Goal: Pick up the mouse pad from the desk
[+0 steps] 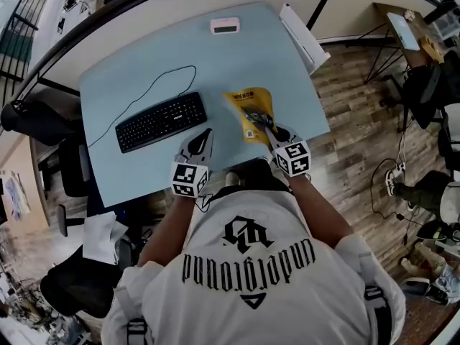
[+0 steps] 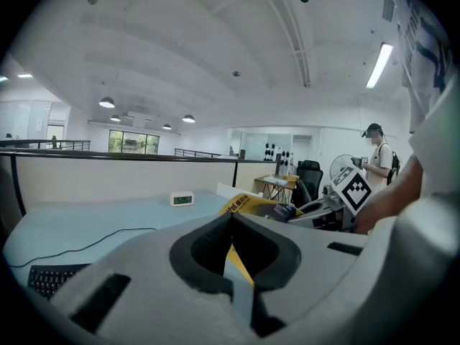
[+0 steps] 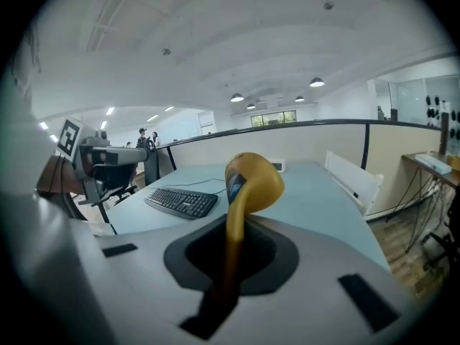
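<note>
Step in hand: the lift. The right gripper has its jaws clamped on one edge of the yellow mouse pad, held above the bench to the right of the keyboard. The left gripper has its jaws together and is empty. Judged next: carry the pad clear while keeping a firm grip. Only the right gripper view shows the pad curling limp beyond the jaws; only the head view shows both grippers

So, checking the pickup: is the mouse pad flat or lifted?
Lifted, curling over: the right tongs pinch the mouse pad by its edge, above the desk.
</note>
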